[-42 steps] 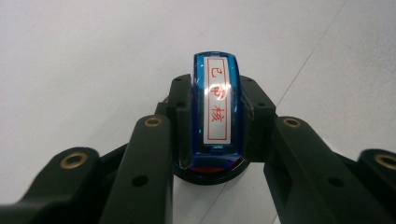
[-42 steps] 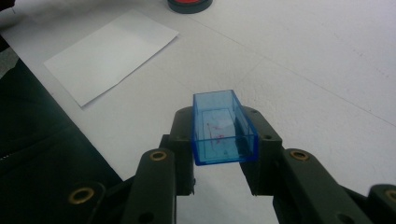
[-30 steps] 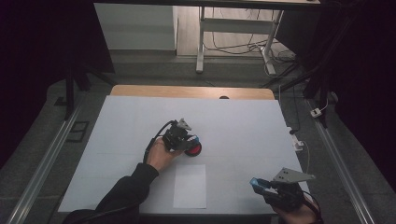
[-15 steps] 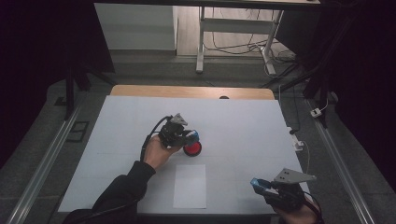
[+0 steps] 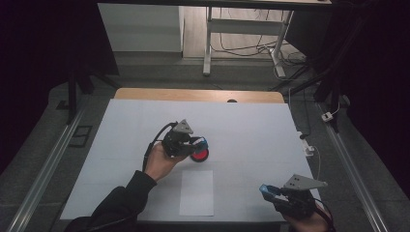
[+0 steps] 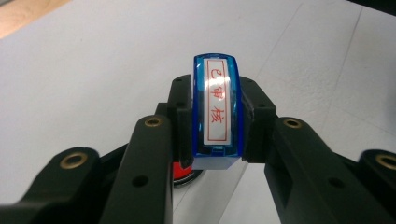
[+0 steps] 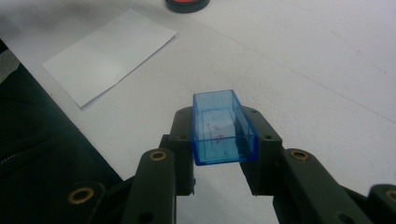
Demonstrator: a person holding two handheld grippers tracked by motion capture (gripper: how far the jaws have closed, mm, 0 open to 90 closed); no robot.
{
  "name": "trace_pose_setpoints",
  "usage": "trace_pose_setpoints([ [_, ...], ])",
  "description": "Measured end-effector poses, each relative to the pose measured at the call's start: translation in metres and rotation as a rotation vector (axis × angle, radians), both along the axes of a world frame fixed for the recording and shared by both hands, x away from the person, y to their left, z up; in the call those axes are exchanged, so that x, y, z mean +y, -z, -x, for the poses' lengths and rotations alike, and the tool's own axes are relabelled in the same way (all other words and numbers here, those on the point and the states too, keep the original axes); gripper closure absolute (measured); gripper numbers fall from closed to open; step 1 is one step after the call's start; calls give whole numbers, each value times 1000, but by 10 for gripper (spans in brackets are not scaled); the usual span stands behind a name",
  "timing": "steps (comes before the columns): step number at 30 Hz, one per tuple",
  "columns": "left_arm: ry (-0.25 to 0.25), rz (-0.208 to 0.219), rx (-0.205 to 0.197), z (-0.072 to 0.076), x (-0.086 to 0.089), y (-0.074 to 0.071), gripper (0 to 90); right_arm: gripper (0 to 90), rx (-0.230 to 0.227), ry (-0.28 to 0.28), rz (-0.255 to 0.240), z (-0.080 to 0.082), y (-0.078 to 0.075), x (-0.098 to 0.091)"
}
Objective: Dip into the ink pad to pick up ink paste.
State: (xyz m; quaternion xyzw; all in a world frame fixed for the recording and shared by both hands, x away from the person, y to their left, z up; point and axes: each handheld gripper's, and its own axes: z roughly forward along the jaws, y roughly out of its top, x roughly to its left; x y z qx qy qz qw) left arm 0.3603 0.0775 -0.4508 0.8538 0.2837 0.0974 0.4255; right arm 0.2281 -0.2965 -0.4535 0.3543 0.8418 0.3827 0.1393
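A blue stamp (image 6: 217, 109) with a white label and red characters is clamped between the jaws of my left gripper (image 6: 217, 95), which is shut on it. In the high view that left gripper (image 5: 197, 143) hovers mid-table, just above a round red ink pad (image 5: 199, 155). The ink pad (image 6: 182, 171) peeks out below the stamp. My right gripper (image 7: 219, 133) is shut on a clear blue stamp cap (image 7: 223, 128), its hollow side up. The right gripper (image 5: 269, 190) sits near the table's front right corner. A white paper sheet (image 5: 196, 192) lies flat near the front edge.
The white table cover (image 5: 251, 130) ends at a wooden strip (image 5: 193, 94) at the back. A white cable and plug (image 5: 309, 147) lie on the right edge. Metal rails (image 5: 53, 159) run along both sides. The paper (image 7: 109, 53) and ink pad (image 7: 187, 4) lie beyond the cap.
My left gripper has risen with the stamp off the ink pad, which now shows more fully. The right gripper has stayed put.
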Motion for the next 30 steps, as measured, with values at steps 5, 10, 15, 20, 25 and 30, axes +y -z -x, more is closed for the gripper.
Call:
trace_pose_setpoints([
  [5, 23, 21, 6, 8, 3, -4, 701, 681, 0, -2, 2, 0, 0, 0],
  [10, 40, 12, 7, 18, 4, -6, 701, 681, 1, -3, 3, 0, 0, 0],
  [15, 52, 18, -3, 27, 7, -10, 701, 681, 1, -7, 6, 0, 0, 0],
  [20, 65, 21, 7, 36, 9, -10, 701, 681, 1, -10, 5, 0, 0, 1],
  [25, 75, 21, 18, 43, 9, -9, 701, 681, 1, -14, 5, 0, 0, 1],
  [30, 82, 28, 33, 49, 10, -8, 701, 681, 1, -15, 5, 0, 0, 1],
])
